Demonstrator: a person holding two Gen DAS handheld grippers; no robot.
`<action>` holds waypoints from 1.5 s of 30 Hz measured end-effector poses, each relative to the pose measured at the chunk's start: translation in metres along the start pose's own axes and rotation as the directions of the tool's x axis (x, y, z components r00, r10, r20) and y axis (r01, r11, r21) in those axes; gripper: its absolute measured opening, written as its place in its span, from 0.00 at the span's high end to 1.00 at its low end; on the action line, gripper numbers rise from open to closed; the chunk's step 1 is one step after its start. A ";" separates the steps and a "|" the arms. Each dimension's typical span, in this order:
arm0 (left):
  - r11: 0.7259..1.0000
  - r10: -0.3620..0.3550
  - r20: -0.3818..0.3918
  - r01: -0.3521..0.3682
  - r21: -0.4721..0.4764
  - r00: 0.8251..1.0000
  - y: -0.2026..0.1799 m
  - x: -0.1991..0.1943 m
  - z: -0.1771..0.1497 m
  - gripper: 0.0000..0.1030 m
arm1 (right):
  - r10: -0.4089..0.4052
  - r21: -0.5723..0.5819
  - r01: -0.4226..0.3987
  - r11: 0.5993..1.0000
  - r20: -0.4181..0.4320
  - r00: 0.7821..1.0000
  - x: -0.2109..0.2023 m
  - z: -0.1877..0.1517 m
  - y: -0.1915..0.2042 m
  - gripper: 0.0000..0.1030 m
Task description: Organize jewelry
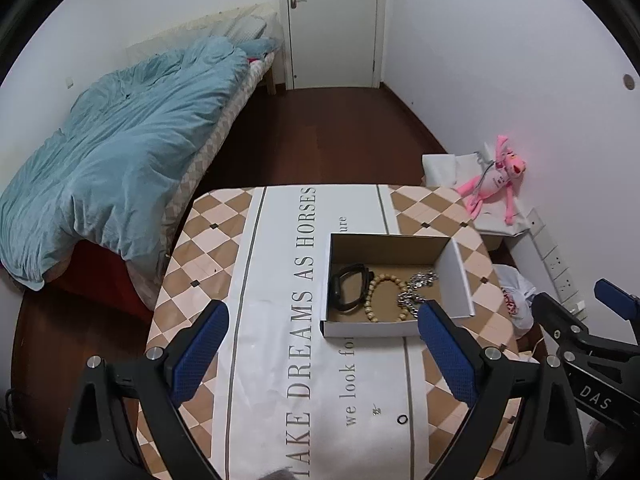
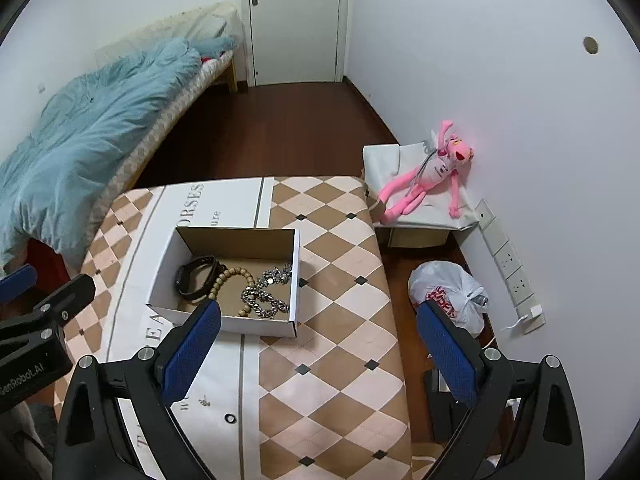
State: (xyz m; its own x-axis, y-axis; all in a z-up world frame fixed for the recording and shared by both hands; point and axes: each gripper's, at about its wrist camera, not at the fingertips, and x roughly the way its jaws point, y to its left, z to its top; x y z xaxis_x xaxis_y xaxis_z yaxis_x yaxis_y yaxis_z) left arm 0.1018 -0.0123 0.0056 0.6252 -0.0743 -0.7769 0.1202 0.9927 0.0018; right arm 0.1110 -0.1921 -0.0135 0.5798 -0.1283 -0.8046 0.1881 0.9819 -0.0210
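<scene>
We hold 2 grippers above the near end of the desk (image 2: 340, 360). The left gripper (image 1: 324, 356) has its jaws spread wide and grips nothing; the right gripper (image 2: 320, 356) likewise has its jaws spread and empty. Each gripper carries 2 fingers with blue, cross-hatched pads (image 1: 200, 356) on black frames.

The desk is covered by a cloth of tan and cream diamonds with small black squares at the corners. 1 white printed runner (image 1: 280, 320) lies lengthwise along it, running from us toward the far edge. On the runner, near us, we count 1 small black ring (image 1: 402, 419) lying flat, and 1 tiny dark item (image 1: 375, 411) just beside it, too small to identify.

Further out sits 1 open cardboard box (image 2: 240, 240), white outside and brown inside, rectangular, with its long axis across the desk. It contains 3 pieces in a row: 1 black wristband (image 2: 196, 280) at the left, 1 beaded bracelet (image 2: 230, 280) of round, pale wooden beads in the middle, and 1 silver chain (image 2: 266, 296) of heavy metal links at the right. The wristband touches the bracelet, and the chain overlaps the bracelet.

Beyond the desk, at the right wall, 1 pink plush toy (image 2: 432, 172) sits on a white-draped stand. 1 knotted white plastic bag (image 2: 448, 296) lies on the floor. At the left stands 1 bed with a rumpled blue quilt (image 1: 120, 152). 1 white door (image 1: 332, 20) closes the far wall.
</scene>
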 end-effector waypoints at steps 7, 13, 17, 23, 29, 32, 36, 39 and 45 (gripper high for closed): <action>1.000 0.010 0.021 -0.010 -0.004 1.000 -0.001 -0.017 -0.008 0.06 | 0.048 0.029 -0.048 0.998 -0.004 0.999 -0.016 -0.010 -0.005 0.03; 0.995 0.095 -0.036 -0.096 -0.027 0.995 0.016 0.013 -0.040 0.06 | 0.097 0.024 -0.095 0.995 -0.108 0.989 0.019 -0.047 0.004 0.03; 0.987 0.151 -0.139 -0.157 -0.034 0.979 0.036 0.048 -0.079 0.06 | 0.151 0.007 -0.153 0.988 -0.223 0.963 0.063 -0.092 0.026 0.22; 0.974 0.210 -0.271 -0.225 -0.026 0.939 0.059 0.084 -0.129 0.06 | 0.180 -0.023 -0.195 0.981 -0.290 0.940 0.100 -0.139 0.059 0.34; 0.970 0.223 -0.303 -0.241 -0.025 0.927 0.067 0.091 -0.147 0.06 | 0.137 -0.088 -0.167 0.982 -0.277 0.951 0.114 -0.153 0.080 0.50; 0.970 0.223 -0.310 -0.241 -0.023 0.924 0.068 0.094 -0.150 0.06 | 0.109 -0.134 -0.145 0.980 -0.242 0.964 0.112 -0.155 0.087 0.76; 0.974 0.208 -0.312 -0.224 -0.016 0.927 0.061 0.096 -0.149 0.06 | 0.113 -0.156 -0.150 0.976 -0.223 0.968 0.110 -0.156 0.088 0.88; 0.981 0.185 -0.302 -0.196 -0.004 0.935 0.050 0.096 -0.145 0.06 | 0.123 -0.111 -0.148 0.983 -0.206 0.971 0.105 -0.153 0.073 0.88; 0.998 0.017 -0.317 -0.035 -0.049 0.948 0.012 0.104 -0.135 0.07 | 0.103 0.006 -0.104 0.995 -0.176 0.979 0.091 -0.138 0.021 0.88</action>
State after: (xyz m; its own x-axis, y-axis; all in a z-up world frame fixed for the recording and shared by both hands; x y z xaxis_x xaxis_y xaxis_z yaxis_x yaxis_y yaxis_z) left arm 0.0637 0.0047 -0.1599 0.3507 -0.0233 -0.9362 0.0606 0.9982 -0.0021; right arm 0.0582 -0.1639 -0.1690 0.4478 0.0000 -0.8941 0.1322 0.9890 0.0662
